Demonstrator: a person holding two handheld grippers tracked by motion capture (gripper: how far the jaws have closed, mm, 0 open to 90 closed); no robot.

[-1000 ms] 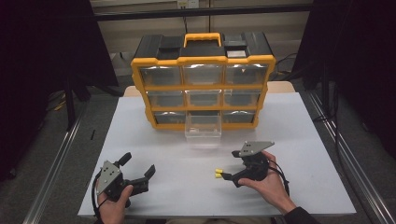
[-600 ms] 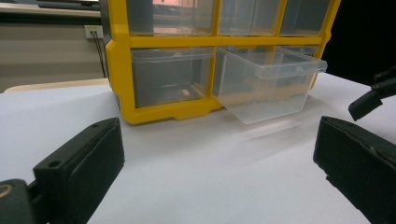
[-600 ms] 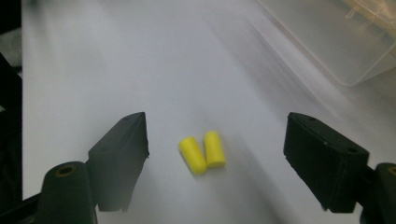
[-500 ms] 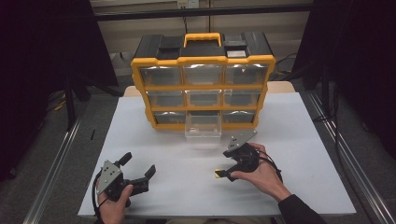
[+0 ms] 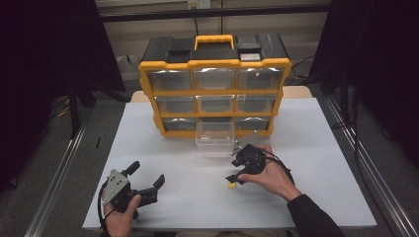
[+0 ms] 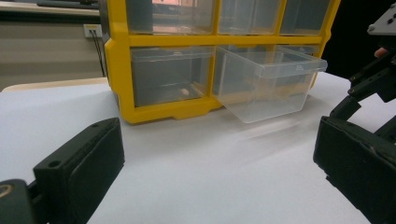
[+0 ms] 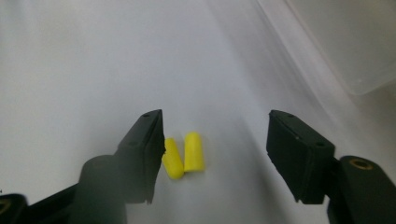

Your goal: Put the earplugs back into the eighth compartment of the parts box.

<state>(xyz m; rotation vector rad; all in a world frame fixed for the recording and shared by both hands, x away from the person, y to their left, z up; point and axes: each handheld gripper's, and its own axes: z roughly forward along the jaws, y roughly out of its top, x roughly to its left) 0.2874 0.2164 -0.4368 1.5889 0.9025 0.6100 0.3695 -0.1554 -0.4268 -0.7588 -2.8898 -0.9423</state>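
Yellow earplugs (image 7: 183, 156) lie side by side on the table (image 5: 321, 148), near the open drawer (image 5: 214, 132). Right gripper (image 7: 215, 144) straddles them, just closing (left jaw touching one); it could knock one away. Left gripper (image 5: 146, 177) gapes empty.

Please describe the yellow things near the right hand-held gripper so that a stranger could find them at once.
Start at the yellow and black plastic drawer cabinet at the back of the white table. Come forward past its pulled-out clear drawer to the right hand-held gripper. Between its open jaws lie two small yellow foam earplugs, side by side, the only loose yellow pieces on the table.
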